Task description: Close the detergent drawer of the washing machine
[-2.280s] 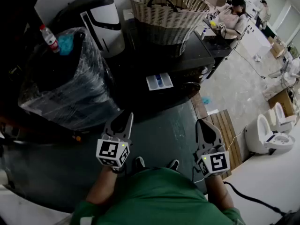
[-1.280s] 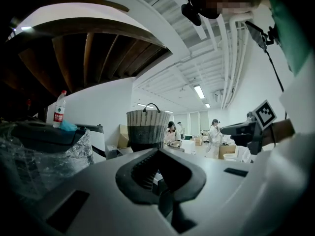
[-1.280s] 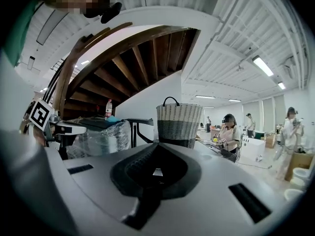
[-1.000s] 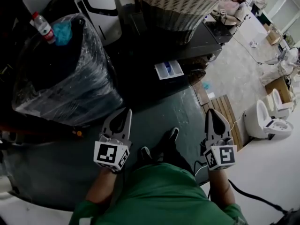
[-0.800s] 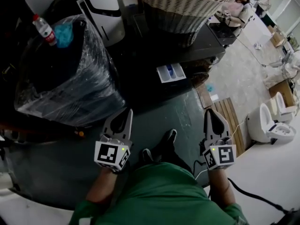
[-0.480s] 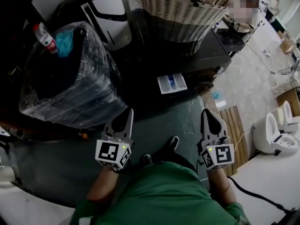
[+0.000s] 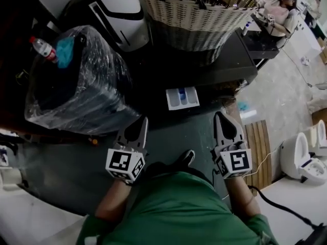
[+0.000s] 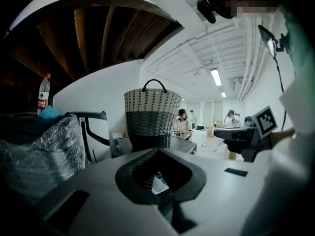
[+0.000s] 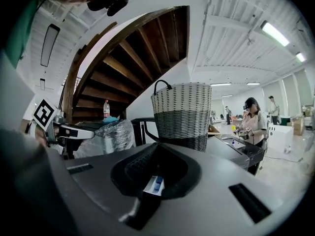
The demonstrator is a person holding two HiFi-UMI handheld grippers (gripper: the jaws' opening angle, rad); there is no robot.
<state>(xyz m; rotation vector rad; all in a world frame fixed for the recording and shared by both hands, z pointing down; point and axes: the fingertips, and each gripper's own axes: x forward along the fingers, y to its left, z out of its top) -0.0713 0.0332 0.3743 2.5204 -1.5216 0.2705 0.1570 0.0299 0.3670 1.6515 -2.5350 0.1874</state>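
Observation:
The white detergent drawer sticks out open from the front of the dark washing machine, with blue in one compartment. My left gripper is shut and empty, its tip below and left of the drawer. My right gripper is shut too and holds nothing, below and right of the drawer. Neither touches it. In the left gripper view the drawer shows through the hole in the closed jaws of the left gripper. The right gripper view shows the drawer likewise past the right gripper.
A big wicker basket stands on the machine. Left of it are a plastic-wrapped dark bulk with a bottle on top and a white-and-black appliance. A wooden pallet and toilets are at right. A person sits behind.
The view has shifted and the drawer now lies closer to both gripper tips, more between them. Both grippers stay shut and side by side.

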